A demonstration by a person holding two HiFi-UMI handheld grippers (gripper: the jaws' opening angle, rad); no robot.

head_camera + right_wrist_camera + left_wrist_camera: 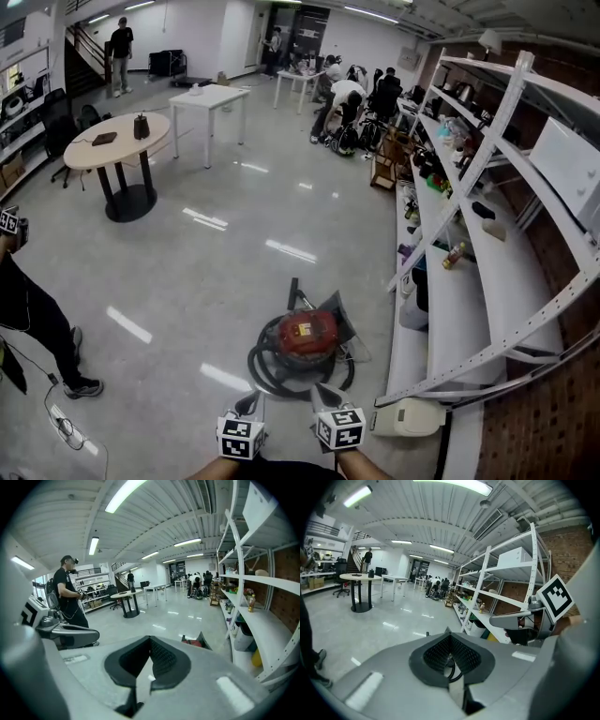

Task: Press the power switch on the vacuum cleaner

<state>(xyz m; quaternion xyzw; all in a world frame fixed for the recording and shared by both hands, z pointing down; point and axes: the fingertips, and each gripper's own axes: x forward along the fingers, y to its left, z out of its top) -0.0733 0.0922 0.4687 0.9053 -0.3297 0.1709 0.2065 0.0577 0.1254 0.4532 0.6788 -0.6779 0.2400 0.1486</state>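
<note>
We see a bright room lit by ceiling tubes [454, 483]; their glare streaks the glossy floor [187, 272], and fisheye warp bends the edges.

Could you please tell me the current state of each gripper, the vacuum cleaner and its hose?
Left gripper: jaws together, holding nothing.
Right gripper: jaws together, holding nothing.
Vacuum cleaner: upright, apart from both grippers; whether it is switched on cannot be told.
Hose: coiled round the red body.
</note>
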